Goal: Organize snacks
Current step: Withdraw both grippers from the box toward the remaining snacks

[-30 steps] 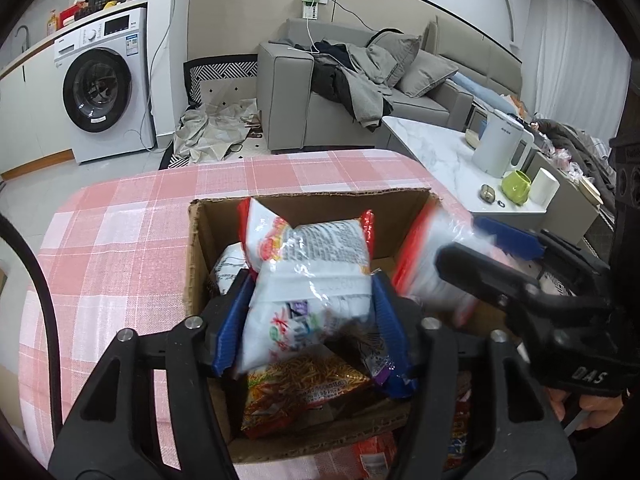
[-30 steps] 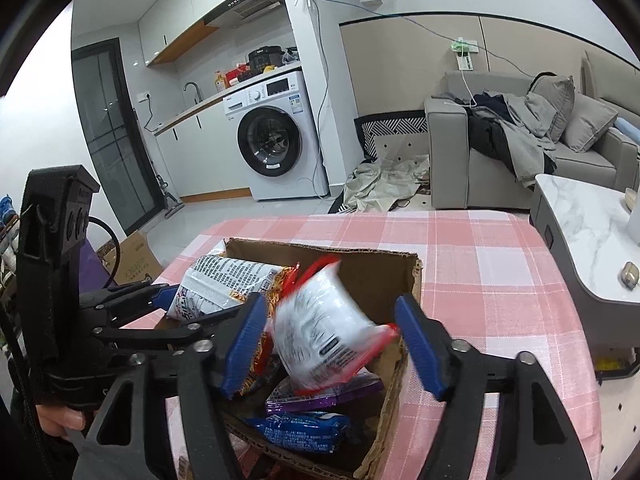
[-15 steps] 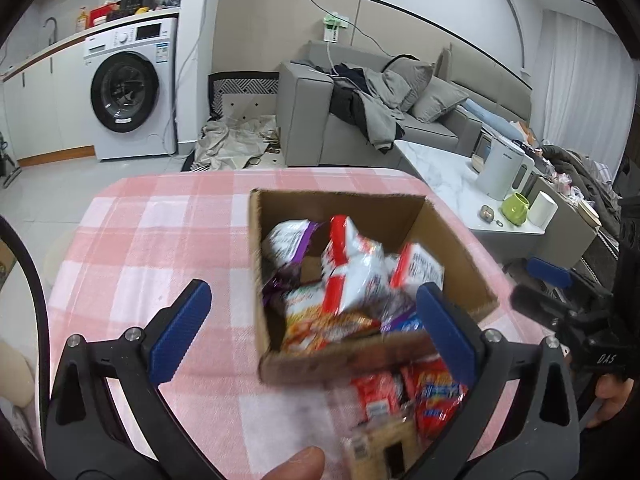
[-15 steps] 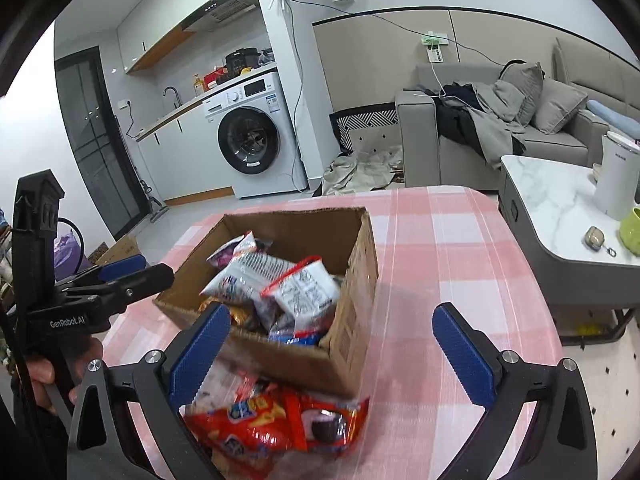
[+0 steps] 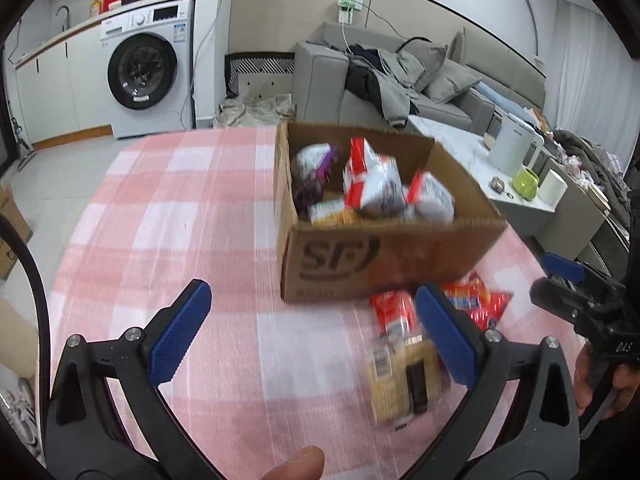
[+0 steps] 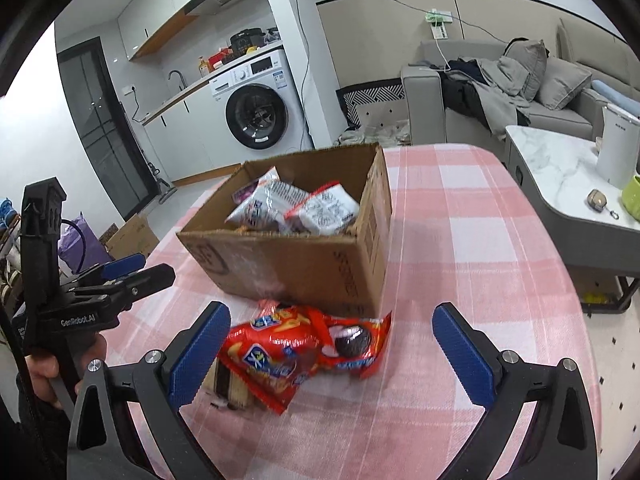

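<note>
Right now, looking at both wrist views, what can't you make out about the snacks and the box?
- Left wrist view: motion blur smears the yellow packet and its label; the left tongs' blue pad overlaps the red packet.
- Right wrist view: the red packets cover most of a dark-and-tan packet.
- Both views: the cardboard box walls and top packets hide what lies underneath.

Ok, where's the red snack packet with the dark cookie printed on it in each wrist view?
Left wrist: red snack packet, right of centre, below the cardboard box.
Right wrist: red snack packet, lower centre, below the box.
Shared landmark: washing machine.
</note>
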### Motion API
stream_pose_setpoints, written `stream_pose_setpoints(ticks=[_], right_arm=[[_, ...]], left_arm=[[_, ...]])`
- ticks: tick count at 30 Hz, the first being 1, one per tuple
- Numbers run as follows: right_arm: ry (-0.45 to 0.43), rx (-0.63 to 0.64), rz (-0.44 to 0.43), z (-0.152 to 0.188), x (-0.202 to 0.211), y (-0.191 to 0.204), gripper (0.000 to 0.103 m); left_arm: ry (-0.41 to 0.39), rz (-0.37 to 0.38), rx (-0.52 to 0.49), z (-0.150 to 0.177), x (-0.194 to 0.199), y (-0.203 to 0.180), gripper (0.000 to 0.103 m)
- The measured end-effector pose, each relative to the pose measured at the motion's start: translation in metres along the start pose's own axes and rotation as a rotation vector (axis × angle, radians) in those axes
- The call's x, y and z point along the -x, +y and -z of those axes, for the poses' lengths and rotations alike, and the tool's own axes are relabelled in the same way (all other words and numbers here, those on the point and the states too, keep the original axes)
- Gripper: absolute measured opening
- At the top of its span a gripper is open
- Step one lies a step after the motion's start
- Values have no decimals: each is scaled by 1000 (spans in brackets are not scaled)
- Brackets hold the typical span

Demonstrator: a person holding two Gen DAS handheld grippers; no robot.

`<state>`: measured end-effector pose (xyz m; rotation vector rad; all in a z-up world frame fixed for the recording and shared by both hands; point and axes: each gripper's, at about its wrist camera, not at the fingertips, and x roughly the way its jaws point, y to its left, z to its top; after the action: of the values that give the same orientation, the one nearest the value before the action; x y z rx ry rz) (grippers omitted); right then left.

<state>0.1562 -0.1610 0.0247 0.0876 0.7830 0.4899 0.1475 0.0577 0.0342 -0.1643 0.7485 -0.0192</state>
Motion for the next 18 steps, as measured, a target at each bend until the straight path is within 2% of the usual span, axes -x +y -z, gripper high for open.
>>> stream_pose_setpoints(ticks=[7,18], right_arm=[[47,-9,-15,18,-9,4,103],[108,-2,-60,27,-26,13,103]], left_arm=[[56,6,14,28,-6,-1,102],[124,16,21,46,-25,-7,102]])
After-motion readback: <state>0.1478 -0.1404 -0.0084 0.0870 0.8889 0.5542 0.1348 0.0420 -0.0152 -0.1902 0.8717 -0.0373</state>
